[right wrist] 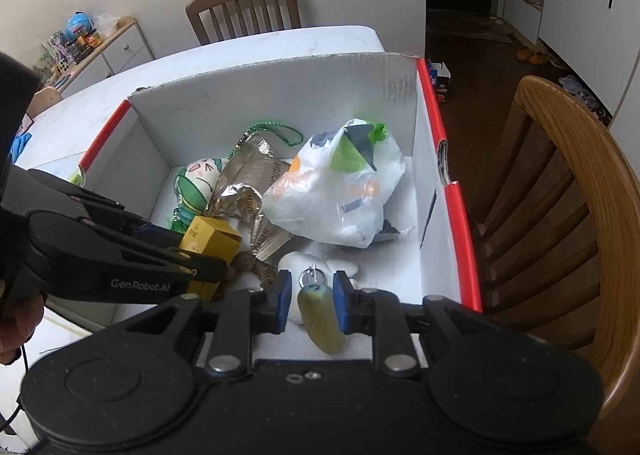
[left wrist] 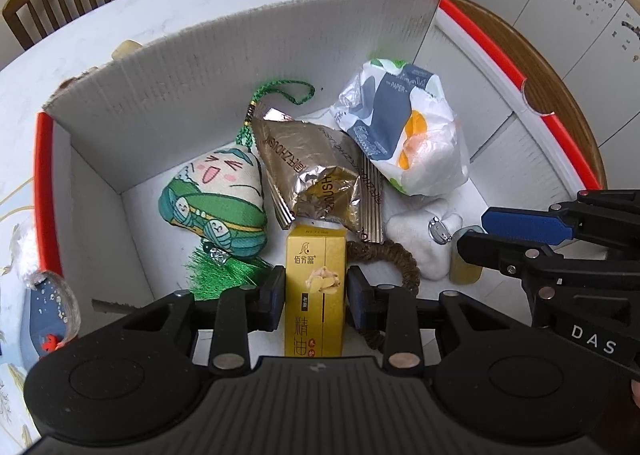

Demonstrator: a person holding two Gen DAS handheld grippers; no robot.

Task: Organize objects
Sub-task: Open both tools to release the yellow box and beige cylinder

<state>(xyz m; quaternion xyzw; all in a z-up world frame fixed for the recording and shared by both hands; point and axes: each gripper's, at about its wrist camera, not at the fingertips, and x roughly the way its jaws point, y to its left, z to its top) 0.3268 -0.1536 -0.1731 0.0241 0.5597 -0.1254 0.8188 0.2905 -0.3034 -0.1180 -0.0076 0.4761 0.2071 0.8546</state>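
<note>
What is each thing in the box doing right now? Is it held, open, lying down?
Yellow carton: upright, clamped in the left gripper.
Yellow-green capsule: between the right gripper pads, small gaps showing.
Box: open.
Foil packet: crumpled, lying down.
Tissue pack: wrapper torn open.
Plush dumpling: lying on the box floor.
</note>
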